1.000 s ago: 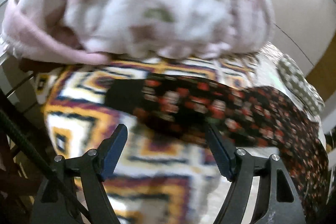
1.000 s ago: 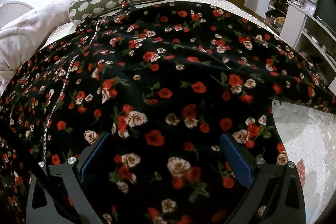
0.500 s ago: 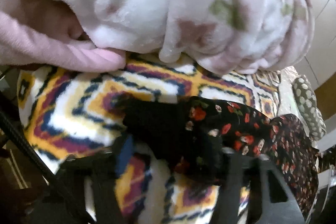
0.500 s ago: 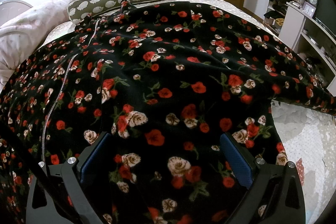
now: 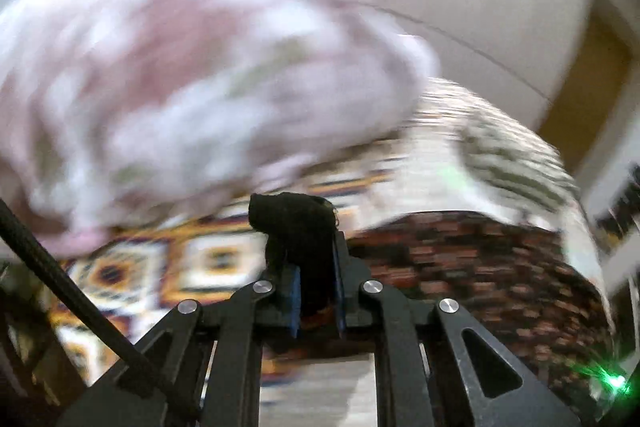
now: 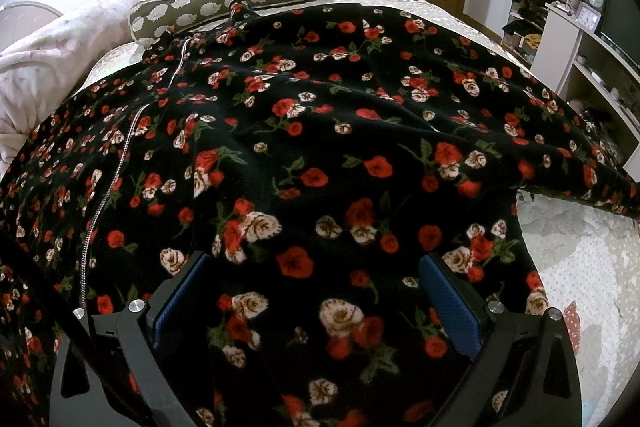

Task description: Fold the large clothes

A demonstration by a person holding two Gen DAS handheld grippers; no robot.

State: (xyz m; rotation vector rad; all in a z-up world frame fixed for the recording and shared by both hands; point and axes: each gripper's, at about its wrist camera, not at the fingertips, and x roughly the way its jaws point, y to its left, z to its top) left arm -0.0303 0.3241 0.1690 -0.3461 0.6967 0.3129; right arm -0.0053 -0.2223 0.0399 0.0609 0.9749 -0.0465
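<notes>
1. While the left tongs (image 5: 316, 291) have just been closing, their blue pads now pinch a dark wad of the robe (image 5: 294, 227), a sleeve end or corner by my guess; that view is smeared, so the grip looks firm but shallow.
2. Right tongs (image 6: 316, 303) stand wide open, holding nothing, poised over the robe (image 6: 320, 155), which lies spread flat across the bed (image 6: 580, 259) with its zip (image 6: 116, 179) running along the left side.
3. To fold well, I would carry the pinched end in a low arc over the robe's middle, keeping the cloth taut so it does not slip from the pads, and lay it flat before letting go.
4. Right tongs could press the body down near the fold line, so the rest does not drag.
5. Edges: the quilt (image 5: 180, 67) heaps at the far left, just beside the grip, over a patterned blanket (image 5: 132, 267); the bolster (image 6: 224, 3) lies touching the robe's far edge.
6. Open room lies on the bare bed to the near right; shelves (image 6: 580, 39) stand well apart at the right.
</notes>
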